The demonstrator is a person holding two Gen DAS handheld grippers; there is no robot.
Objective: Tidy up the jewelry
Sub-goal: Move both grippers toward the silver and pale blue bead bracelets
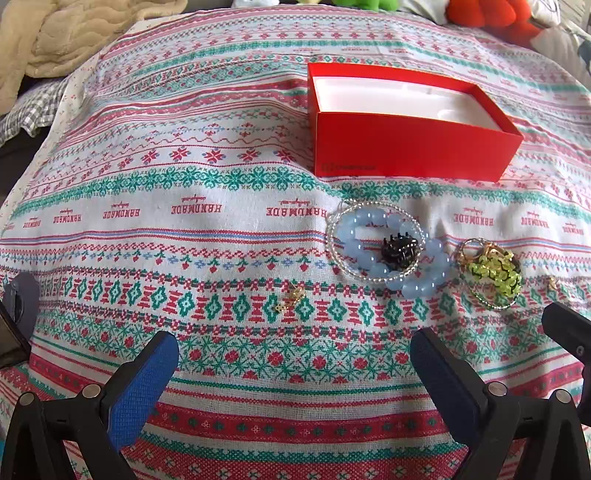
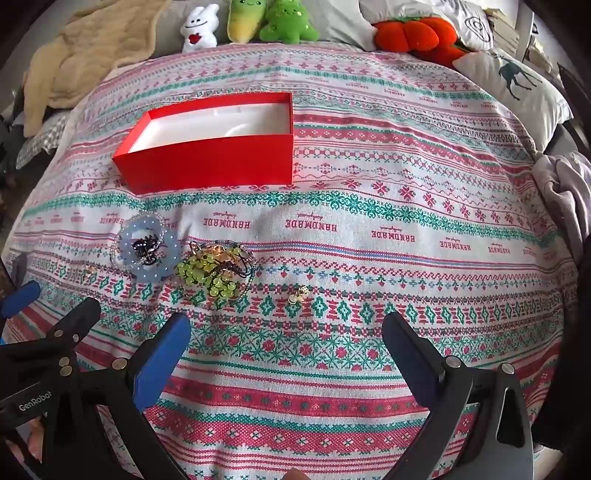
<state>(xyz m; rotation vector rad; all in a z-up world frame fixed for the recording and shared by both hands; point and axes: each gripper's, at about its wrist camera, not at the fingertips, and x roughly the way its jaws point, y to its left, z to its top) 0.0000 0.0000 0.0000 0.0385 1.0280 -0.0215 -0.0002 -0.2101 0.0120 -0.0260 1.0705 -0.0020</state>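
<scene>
An open red box (image 1: pixel 406 147) with a white lining sits on the patterned cloth; it also shows in the right wrist view (image 2: pixel 210 162). In front of it lie blue bead bracelets (image 1: pixel 391 258) (image 2: pixel 147 254) with a black hair claw (image 1: pixel 400 251) on top, a green bead bracelet pile (image 1: pixel 495 277) (image 2: pixel 214 271), and small gold earrings (image 1: pixel 291 299) (image 2: pixel 300 294). My left gripper (image 1: pixel 295 354) is open and empty, just short of one gold earring. My right gripper (image 2: pixel 286 343) is open and empty, just short of the other earring.
The cloth (image 2: pixel 369 229) covers a bed. Plush toys (image 2: pixel 273 20), an orange plush (image 2: pixel 417 33), a deer pillow (image 2: pixel 517 85) and a beige blanket (image 2: pixel 85 51) lie at the far edge. A grey throw (image 2: pixel 565 184) is at the right.
</scene>
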